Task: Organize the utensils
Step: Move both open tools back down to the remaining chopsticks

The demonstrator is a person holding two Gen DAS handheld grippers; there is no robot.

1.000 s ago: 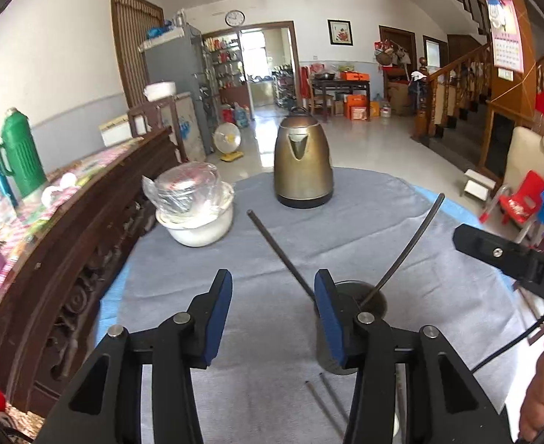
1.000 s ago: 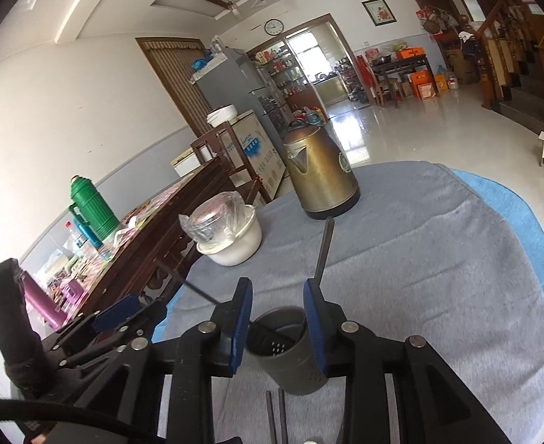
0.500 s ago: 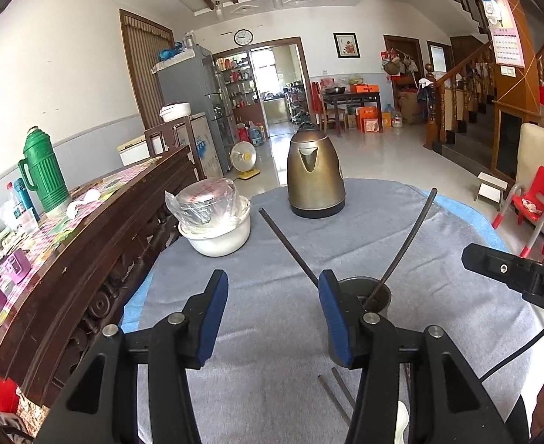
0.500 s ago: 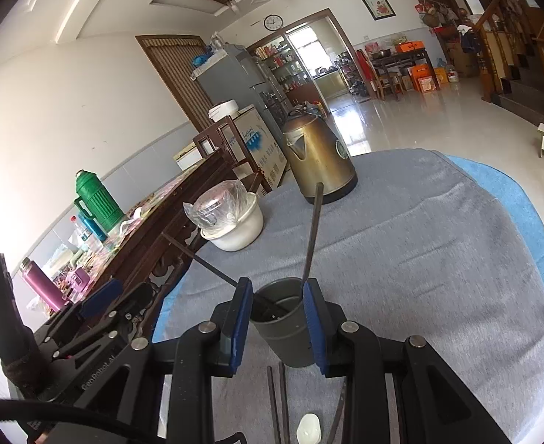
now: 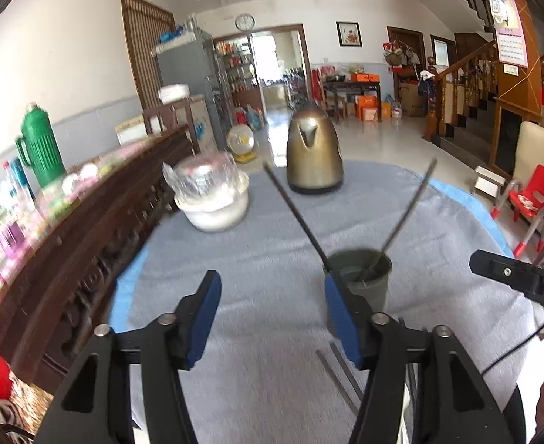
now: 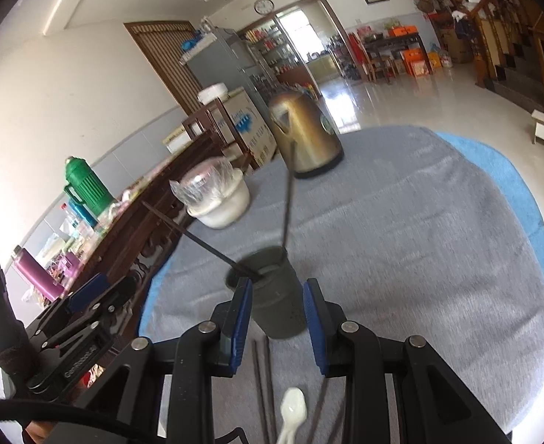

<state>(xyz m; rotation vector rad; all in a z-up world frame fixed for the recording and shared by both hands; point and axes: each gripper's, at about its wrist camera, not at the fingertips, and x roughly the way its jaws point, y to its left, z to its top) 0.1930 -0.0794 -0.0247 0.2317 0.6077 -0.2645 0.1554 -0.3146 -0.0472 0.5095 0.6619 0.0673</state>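
Grey holder (image 6: 277, 292) apparently sits between right gripper (image 6: 277, 327) pads, untouched.

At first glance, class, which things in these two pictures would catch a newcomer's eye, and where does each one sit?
The dark holder stands in the middle of the grey cloth, with two chopsticks sticking out of it in a V. Behind it a brass-coloured kettle stands at the far edge, with a white bowl under clear wrap to its left. More chopsticks and a white spoon lie flat on the near side.
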